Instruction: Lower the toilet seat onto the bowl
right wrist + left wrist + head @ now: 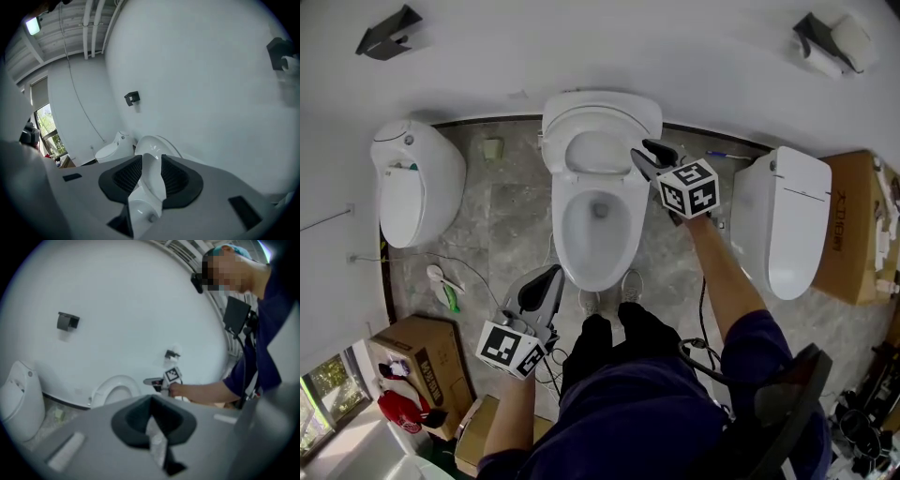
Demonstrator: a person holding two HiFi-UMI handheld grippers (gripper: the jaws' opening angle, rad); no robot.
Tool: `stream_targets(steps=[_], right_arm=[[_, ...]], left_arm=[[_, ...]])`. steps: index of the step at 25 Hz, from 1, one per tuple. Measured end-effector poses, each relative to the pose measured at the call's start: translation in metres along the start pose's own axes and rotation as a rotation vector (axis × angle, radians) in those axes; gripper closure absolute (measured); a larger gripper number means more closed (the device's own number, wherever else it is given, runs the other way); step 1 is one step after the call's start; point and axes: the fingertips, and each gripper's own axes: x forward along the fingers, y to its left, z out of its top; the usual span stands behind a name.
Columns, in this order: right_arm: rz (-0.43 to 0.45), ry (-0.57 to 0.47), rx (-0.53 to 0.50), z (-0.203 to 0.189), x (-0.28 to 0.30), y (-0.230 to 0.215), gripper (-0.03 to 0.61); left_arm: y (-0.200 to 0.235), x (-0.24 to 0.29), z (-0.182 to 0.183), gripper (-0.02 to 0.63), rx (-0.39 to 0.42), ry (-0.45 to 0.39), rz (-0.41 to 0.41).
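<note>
Both right gripper (645, 157) jaws are opening astride the 3 o'clock rim of the toilet seat (577, 127), upright at 12 o'clock of the bowl (598, 246), where a seemingly shallow bite could slip and let it slam, while the left gripper (551, 277), jaws pressed together on nothing, hangs at 7 o'clock.

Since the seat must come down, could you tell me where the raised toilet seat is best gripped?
Grip the raised toilet seat on its thin right-hand rim, coming in from the right: it stands upright, so that edge is free. The right tongs are opening with it between them.
</note>
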Motion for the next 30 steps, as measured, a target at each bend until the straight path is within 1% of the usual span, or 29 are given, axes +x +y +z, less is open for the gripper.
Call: stream_targets(steps=[4, 11, 15, 20, 25, 30], right_arm=[[-0.019, 0.004, 0.006, 0.0, 0.012, -0.021, 0.48], [-0.04, 0.04, -0.024, -0.003, 0.03, -0.049, 0.46], [-0.046, 0.052, -0.025, -0.002, 0.043, -0.059, 0.445], [-0.039, 0.058, -0.052, 0.004, 0.062, -0.061, 0.443], [-0.031, 0.089, -0.087, 0.004, 0.081, -0.058, 0.443], [-0.045, 0.101, -0.082, 0.0, 0.09, -0.059, 0.447]], left_arm=[[0.005, 0.003, -0.009, 0.611, -0.019, 0.018, 0.013], [0.009, 0.002, -0.014, 0.611, -0.036, 0.038, 0.027], [0.019, -0.006, -0.017, 0.611, -0.051, 0.042, 0.057], [0.029, -0.016, -0.028, 0.612, -0.069, 0.056, 0.093], [0.03, -0.021, -0.034, 0.611, -0.087, 0.061, 0.103], [0.035, -0.029, -0.036, 0.611, -0.098, 0.06, 0.12]])
